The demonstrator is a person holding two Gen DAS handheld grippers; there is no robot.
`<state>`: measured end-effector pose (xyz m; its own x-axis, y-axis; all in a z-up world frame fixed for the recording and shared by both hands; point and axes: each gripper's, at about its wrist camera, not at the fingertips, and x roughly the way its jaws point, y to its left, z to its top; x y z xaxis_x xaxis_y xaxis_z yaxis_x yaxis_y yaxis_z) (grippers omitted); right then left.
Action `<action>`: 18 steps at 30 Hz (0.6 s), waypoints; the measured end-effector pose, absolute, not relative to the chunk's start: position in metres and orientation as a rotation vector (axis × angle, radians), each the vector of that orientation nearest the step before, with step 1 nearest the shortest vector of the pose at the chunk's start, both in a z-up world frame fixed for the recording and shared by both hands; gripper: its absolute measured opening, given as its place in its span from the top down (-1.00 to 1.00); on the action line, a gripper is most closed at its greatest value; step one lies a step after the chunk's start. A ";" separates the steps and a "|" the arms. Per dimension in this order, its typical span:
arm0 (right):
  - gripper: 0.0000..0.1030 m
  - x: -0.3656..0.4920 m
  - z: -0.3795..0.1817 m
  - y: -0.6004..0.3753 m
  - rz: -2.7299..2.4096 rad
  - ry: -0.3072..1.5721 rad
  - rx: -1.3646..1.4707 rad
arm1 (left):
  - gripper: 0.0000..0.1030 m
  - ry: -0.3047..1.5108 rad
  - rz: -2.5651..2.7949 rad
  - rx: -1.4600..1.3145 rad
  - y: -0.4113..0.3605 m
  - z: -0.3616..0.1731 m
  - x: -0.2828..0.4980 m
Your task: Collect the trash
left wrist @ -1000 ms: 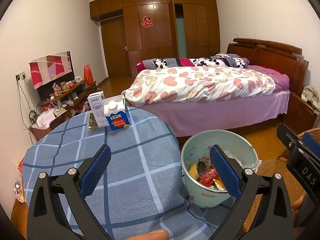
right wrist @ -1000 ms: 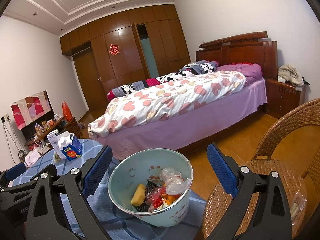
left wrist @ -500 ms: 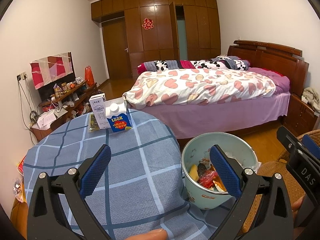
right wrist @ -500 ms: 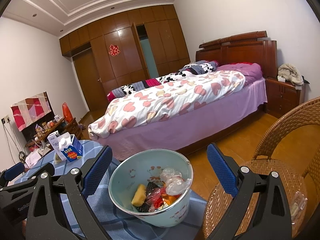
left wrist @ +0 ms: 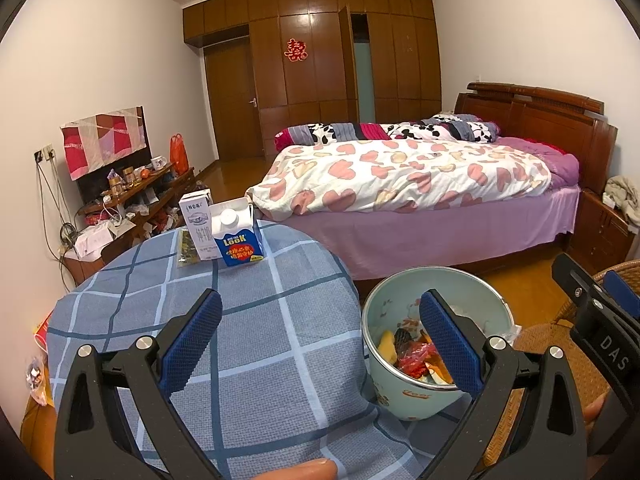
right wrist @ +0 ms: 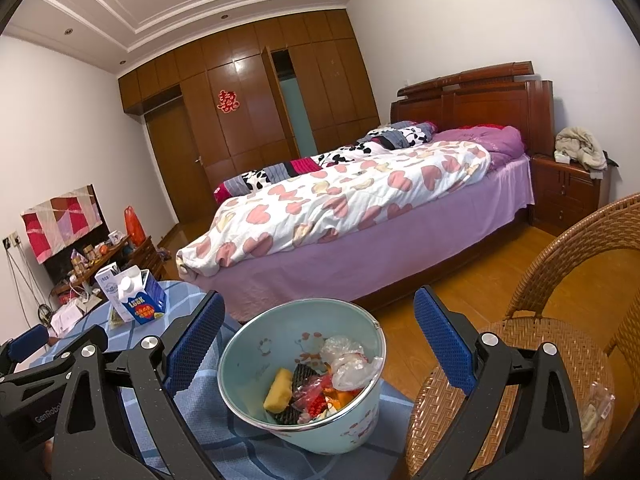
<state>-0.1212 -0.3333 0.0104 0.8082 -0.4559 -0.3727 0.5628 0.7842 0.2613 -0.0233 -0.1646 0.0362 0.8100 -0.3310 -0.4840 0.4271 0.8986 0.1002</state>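
Left wrist view: the left gripper (left wrist: 320,328) was recorded with fingers spread wide and nothing between them, above the near part of the checked tablecloth (left wrist: 240,340). Two cartons were counted at the far edge of the table: a blue milk carton (left wrist: 237,233) and a white carton (left wrist: 197,226) touching it on its left, both upright, long axes vertical. A flat wrapper (left wrist: 185,249) was noted lying just beside the white carton. These lay straight ahead and slightly left of the left gripper. One trash bucket (left wrist: 436,344), already part-filled with scraps, was seen to the gripper's right, beside the table edge.

Right wrist view: the right gripper (right wrist: 318,334) was likewise found spread and empty, with the bucket directly ahead between its fingers. The cartons were observed well apart to its left. One wicker chair (right wrist: 560,300) stood to the right; something in clear plastic was seen on its seat, unidentifiable.

Judgement: the left gripper was the nearer to the cartons; a forward reach appeared required.
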 end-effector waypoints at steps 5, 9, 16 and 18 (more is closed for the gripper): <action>-0.82 -0.121 0.009 -0.333 -0.558 0.301 0.376 | -0.88 0.478 -0.405 0.208 -0.165 0.037 -0.023; -0.82 -0.122 0.010 -0.333 -0.559 0.298 0.376 | -0.88 0.461 -0.400 0.214 -0.164 0.045 -0.024; -0.82 -0.122 0.009 -0.332 -0.560 0.295 0.376 | -0.88 0.445 -0.397 0.213 -0.162 0.052 -0.023; -0.82 -0.122 0.008 -0.332 -0.559 0.294 0.379 | -0.88 0.443 -0.397 0.216 -0.162 0.052 -0.023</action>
<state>-0.1220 -0.3319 0.0083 0.8095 -0.4564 -0.3694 0.5629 0.7822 0.2669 -0.0231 -0.1624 0.0517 0.8292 -0.3244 -0.4552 0.4169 0.9014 0.1171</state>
